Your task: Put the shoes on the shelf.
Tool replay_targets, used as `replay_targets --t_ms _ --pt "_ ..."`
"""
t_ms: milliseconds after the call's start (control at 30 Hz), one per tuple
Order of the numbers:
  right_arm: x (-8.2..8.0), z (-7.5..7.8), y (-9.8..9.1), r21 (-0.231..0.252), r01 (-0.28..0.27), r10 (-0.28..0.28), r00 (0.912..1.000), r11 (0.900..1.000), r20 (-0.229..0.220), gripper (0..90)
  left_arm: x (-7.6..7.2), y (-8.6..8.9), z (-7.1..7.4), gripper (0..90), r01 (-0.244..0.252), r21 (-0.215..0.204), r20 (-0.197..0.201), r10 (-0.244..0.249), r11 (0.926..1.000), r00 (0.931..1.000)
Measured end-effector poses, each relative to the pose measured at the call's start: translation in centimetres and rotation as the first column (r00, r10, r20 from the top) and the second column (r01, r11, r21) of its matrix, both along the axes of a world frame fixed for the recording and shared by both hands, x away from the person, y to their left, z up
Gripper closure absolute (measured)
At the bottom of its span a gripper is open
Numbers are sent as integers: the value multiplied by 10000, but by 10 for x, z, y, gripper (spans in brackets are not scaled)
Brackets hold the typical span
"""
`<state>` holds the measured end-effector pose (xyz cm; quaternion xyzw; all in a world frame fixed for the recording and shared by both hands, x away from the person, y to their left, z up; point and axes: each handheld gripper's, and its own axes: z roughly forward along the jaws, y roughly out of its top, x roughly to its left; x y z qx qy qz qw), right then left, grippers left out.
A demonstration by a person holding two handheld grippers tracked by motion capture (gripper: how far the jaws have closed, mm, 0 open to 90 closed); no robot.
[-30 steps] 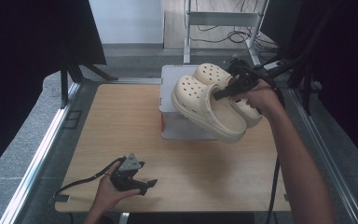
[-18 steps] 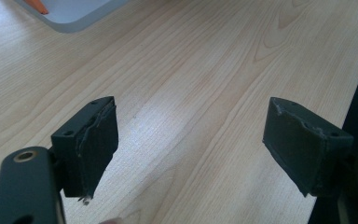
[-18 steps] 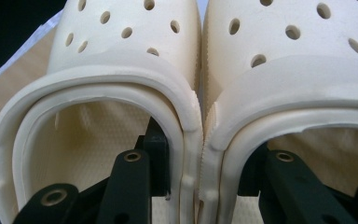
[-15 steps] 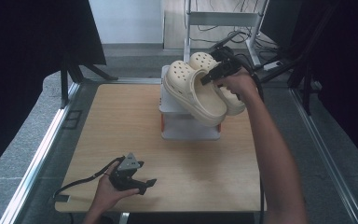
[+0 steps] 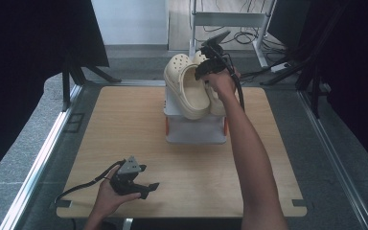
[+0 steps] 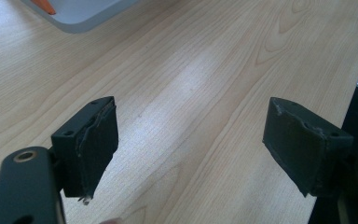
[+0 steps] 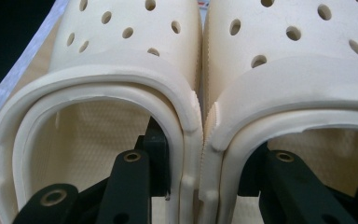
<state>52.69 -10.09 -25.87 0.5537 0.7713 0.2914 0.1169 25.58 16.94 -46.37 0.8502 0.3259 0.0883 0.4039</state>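
Cream foam clogs [image 5: 191,86], a pair pressed side by side, are pinched together by the right gripper [image 5: 210,68]: in the right gripper view one finger [image 7: 156,158] sits inside the left clog's [image 7: 121,70] opening and the other inside the right clog's [image 7: 298,60], clamping the two touching inner walls between them. The pair hangs above the far end of a grey box [image 5: 196,125] at the far middle of the table [image 5: 124,124], apart from the tabletop. Their long axes run near to far, tilted, toes toward the far side and up, heel openings toward the gripper. The toes are rounded and dotted with vent holes, the insoles finely textured, and a thick band rims each opening.

The left gripper [image 5: 139,184] lies in the person's hand at the near left edge of the table, its fingers [image 6: 95,144] spread wide with nothing between them, bare wood beneath.
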Motion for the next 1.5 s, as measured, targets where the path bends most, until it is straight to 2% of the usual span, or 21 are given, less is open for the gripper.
replay_targets --t_ms 167,233,333,500,700,800,933,1067,1133,1233,1367,1500 --pt "5 -5 11 8 880 -880 9961 9961 -11 649 -1 1 1 184 9 -68 26 -9 10000 10000" --pt "6 -7 15 -98 994 -993 9950 9950 65 650 -1 2 2 184 2 -87 60 -2 10000 10000" --pt "9 -8 18 -4 1402 -1401 9900 9901 176 649 -1 3 3 184 -1 -146 75 2 9999 10000" --pt "13 -11 23 56 2304 -2305 9726 9731 304 649 -1 4 3 184 -13 -194 65 15 9998 10000" --pt "17 -16 26 -65 2747 -2742 9605 9615 472 647 -1 5 3 184 -12 -234 86 14 9997 10000" --pt "20 -19 28 -13 2769 -2765 9599 9609 453 645 -1 4 3 184 6 -209 101 -4 9998 9999" --pt "23 -26 31 -183 2764 -2752 9601 9609 493 635 -1 5 3 184 -12 -138 89 14 9999 10000" --pt "22 -31 30 -117 2531 -2520 9659 9674 594 605 0 4 2 184 -20 -124 78 21 9999 10000" --pt "21 -30 27 -22 2378 -2373 9698 9713 561 552 -1 4 3 184 -2 -108 79 2 9999 10000" --pt "17 -27 22 211 2034 -2043 9769 9789 632 530 -1 3 3 184 -23 -118 103 24 9999 9999" --pt "9 -18 15 256 1322 -1340 9871 9909 875 456 -1 2 3 184 -11 -80 91 12 10000 10000" --pt "-3 -12 6 372 569 -610 9908 9977 1205 413 -1 1 4 184 4 -23 89 -3 10000 10000"
